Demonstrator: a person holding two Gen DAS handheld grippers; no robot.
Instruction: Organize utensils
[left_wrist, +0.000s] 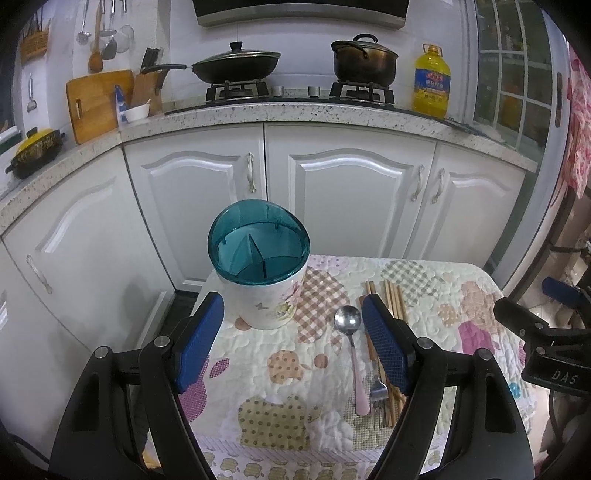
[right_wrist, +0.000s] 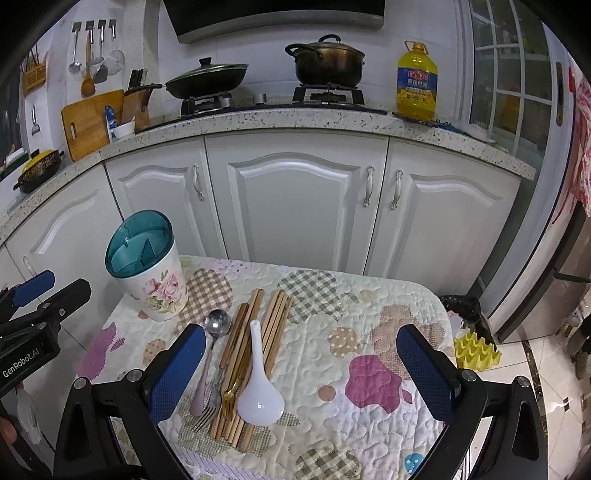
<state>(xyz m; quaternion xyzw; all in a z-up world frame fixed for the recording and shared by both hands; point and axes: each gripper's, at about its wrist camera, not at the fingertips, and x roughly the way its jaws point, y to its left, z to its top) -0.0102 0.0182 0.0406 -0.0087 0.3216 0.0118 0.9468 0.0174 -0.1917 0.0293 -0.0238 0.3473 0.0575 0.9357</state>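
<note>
Two open claws, left claw (left_wrist: 293, 339) and right claw (right_wrist: 301, 365), hover empty over a quilted tabletop (right_wrist: 369, 302). Chopsticks (right_wrist: 275, 321), a metal spoon (right_wrist: 217, 323), forks (right_wrist: 221, 400) and a white soup spoon (right_wrist: 260, 395) lie beside the upright teal-rimmed holder (right_wrist: 147, 269).

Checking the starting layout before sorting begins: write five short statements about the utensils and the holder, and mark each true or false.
1. The utensil holder stands upright and has nothing in it. True.
2. The white soup spoon lies on the chopsticks. True.
3. The right gripper is shut on the metal spoon. False: it is open and holds nothing.
4. The forks are already in the holder. False: the silver fork and gold fork lie on the cloth-covered table.
5. The left gripper is open. True.
</note>
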